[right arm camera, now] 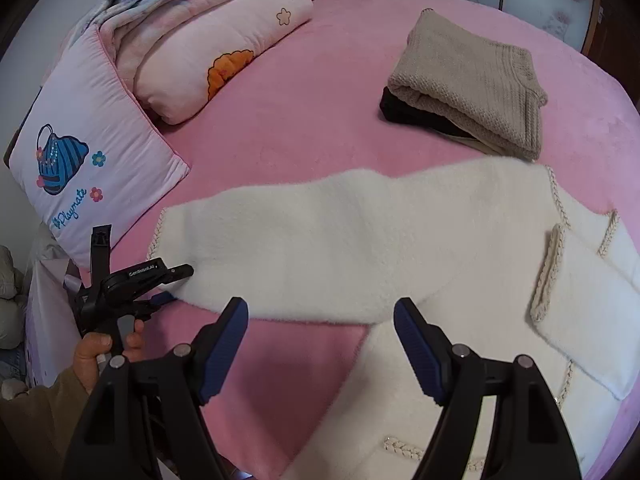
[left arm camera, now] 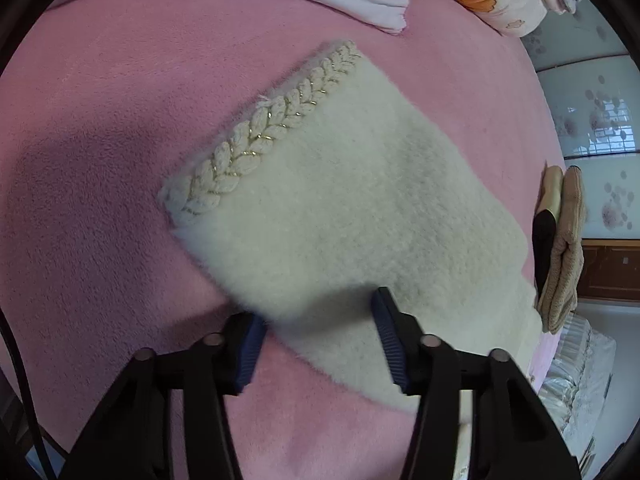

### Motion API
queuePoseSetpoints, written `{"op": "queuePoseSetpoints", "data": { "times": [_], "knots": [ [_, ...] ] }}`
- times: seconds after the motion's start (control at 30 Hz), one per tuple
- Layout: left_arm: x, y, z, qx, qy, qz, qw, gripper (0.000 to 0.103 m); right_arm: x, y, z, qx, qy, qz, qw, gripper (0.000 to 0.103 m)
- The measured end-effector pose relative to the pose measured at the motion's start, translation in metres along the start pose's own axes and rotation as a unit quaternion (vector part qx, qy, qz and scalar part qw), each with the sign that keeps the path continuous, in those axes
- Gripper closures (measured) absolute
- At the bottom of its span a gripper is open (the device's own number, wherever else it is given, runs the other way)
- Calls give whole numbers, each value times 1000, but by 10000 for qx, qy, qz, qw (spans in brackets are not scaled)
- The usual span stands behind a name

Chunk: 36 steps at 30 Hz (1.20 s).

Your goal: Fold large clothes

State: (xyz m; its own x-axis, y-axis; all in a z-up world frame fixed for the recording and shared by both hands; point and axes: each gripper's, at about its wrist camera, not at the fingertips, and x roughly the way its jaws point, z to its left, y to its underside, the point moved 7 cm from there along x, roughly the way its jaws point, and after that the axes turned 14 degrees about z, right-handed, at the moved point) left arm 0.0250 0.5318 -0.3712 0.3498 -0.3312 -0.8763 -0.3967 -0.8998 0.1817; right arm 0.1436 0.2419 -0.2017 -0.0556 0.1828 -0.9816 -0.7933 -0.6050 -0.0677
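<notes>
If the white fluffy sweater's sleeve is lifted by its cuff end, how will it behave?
Likely floppy: the sleeve of the white fluffy sweater lies limp on the pink bed cover. Probably light and drapes. Its fuzzy pile should grip the left tongs' ribbed pads rather than slip.

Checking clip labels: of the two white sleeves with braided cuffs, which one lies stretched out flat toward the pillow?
The sleeve stretched toward the pillow, where the left gripper is. The other sleeve is folded over the body.
</notes>
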Motion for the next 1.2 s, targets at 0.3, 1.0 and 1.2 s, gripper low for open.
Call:
{"op": "queuePoseSetpoints", "data": {
  "times": [0.3, 1.0, 1.2],
  "knots": [
    [-40, 16, -84, 1077, -249, -696, 9914, 98, -3, 20, -39, 486, -196, 29, 9986, 27],
    [151, 304, -352, 4162, -33, 1880, 8896, 63, -41, 155, -288, 2665, 46, -314, 9633, 27],
    [138, 310, -314, 4192, -451, 1633, 8919, 63, -32, 163, -308, 2637, -185, -329, 9639, 27]
  ]
}}
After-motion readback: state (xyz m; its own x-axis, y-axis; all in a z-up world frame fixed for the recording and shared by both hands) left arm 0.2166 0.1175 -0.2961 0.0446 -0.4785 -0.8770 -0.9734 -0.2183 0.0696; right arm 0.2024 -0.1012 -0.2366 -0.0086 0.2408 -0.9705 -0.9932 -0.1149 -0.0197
